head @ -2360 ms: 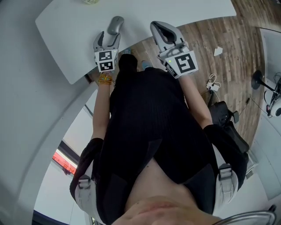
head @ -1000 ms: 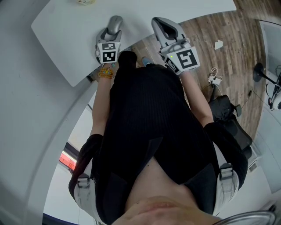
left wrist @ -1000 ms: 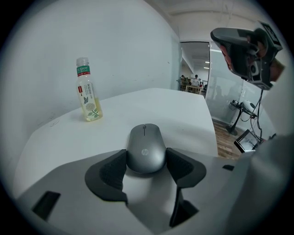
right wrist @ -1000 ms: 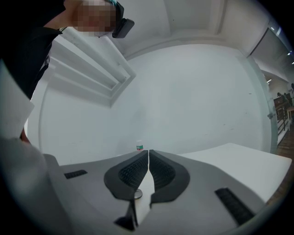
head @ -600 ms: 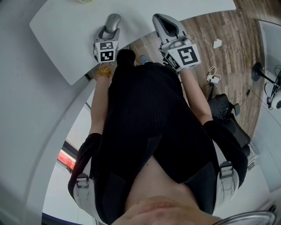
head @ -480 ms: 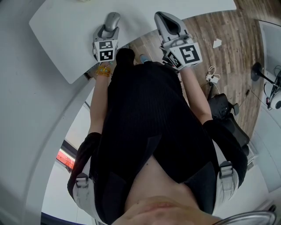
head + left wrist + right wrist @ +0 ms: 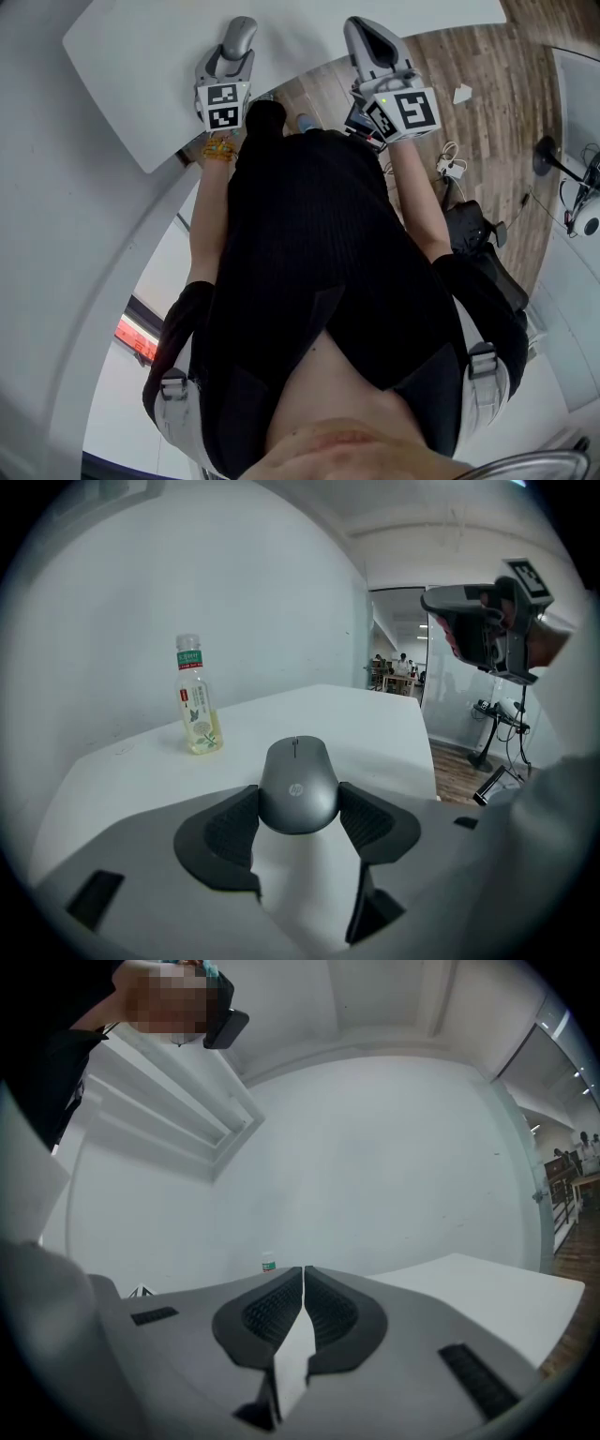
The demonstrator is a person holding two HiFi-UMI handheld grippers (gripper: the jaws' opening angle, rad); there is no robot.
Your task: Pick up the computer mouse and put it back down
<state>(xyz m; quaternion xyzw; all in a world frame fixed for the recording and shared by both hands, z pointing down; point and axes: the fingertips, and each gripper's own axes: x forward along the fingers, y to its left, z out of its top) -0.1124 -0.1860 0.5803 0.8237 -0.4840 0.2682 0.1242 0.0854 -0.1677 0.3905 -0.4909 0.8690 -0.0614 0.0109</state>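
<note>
Since a second ago my left gripper (image 7: 232, 54), pinching the computer mouse (image 7: 298, 778) by its sides, has raised it off the table (image 7: 141, 66) toward 11 o'clock, so only setting down remains, while my right gripper (image 7: 303, 1309) stays pressed together, empty.

Left gripper view: bench (image 7: 375, 714) top lies open at 12 and 1 o'clock of the left tongs (image 7: 298, 803), out to its far edge. The one obstacle on it is a bottle (image 7: 197, 710), upright at 10 o'clock, well apart from the mouse (image 7: 298, 780) that fills the jaw gap. A wall (image 7: 262, 592) closes off the space behind the bench. Right tongs (image 7: 478, 621), jaws together, hang at 2 o'clock, off the bench edge. Head view: wood floor (image 7: 450, 84) lies under them, with cables (image 7: 452, 173) and a black object (image 7: 483, 248) at 3 to 4 o'clock.
</note>
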